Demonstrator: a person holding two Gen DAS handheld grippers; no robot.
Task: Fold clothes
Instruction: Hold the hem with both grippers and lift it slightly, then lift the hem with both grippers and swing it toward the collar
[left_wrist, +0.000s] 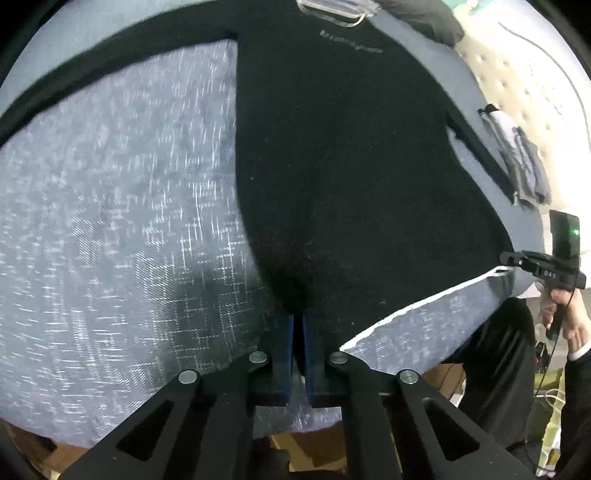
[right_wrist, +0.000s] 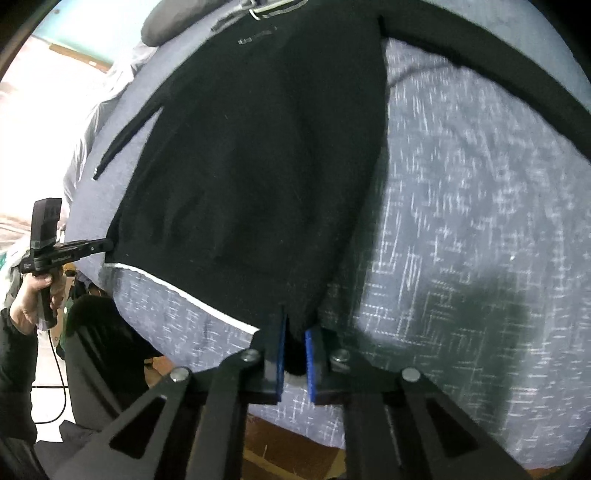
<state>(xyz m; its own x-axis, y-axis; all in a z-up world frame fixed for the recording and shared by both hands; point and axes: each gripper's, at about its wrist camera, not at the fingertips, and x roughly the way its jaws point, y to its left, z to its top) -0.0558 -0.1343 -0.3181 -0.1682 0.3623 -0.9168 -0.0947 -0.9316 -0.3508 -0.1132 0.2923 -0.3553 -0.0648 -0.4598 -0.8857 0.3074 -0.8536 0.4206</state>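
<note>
Grey-blue bed (left_wrist: 110, 221) with the black sweater (left_wrist: 351, 166) spread flat on it, sleeves out to both sides, no fold showing. Left tool (left_wrist: 298, 332) is pinched tight on one hem corner, right tool (right_wrist: 293, 347) on the other. Could be mid-smoothing or about to fold; looks like all the folding is left.

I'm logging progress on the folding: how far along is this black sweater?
Early. Done: the black sweater lies spread on the grey bedspread, sleeves out. In hand: the left hand-held gripper and the right hand-held gripper each pinch a bottom hem corner. Left: every fold; none shows yet.
</note>
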